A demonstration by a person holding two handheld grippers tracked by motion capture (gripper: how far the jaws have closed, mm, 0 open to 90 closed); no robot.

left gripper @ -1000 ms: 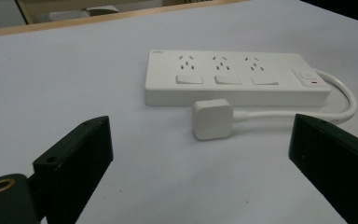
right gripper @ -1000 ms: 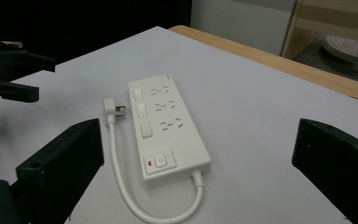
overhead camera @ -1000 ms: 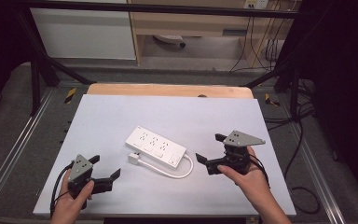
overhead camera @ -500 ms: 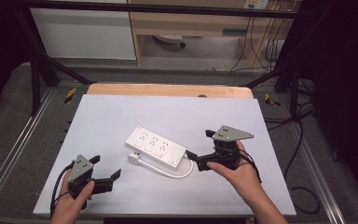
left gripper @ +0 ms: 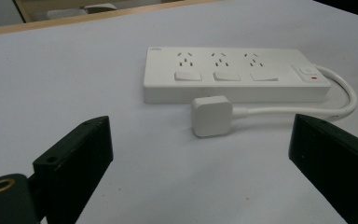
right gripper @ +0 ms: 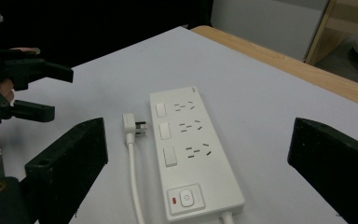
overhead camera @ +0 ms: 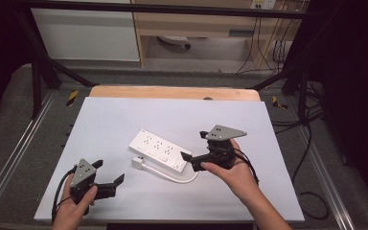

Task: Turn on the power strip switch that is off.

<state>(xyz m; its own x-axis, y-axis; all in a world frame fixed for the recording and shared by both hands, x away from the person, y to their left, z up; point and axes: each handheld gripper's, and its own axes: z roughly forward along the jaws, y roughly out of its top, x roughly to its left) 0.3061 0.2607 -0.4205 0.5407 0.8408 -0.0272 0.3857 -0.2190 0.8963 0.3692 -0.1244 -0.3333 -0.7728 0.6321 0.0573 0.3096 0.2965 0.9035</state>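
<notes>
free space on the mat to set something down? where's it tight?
Bare white mat along the far side, between the wooden edge and the power strip; also the far right corner. Crowded mid-table: the power strip, its plug and looped cord, with the open right gripper at its switch end. The left gripper takes the near left corner.

Legible markings: almost none. Power strip (left gripper: 235, 73): small embossed grey mark at one corner of the top face, seen in the left gripper view at the corner away from the cord; too small and blurred to read. Same mark appears in the right gripper view, also unreadable. Main switch (right gripper: 186, 199) at the cord end carries a small circular power symbol, with a red indicator beside it. No text or numbers seen elsewhere.
</notes>
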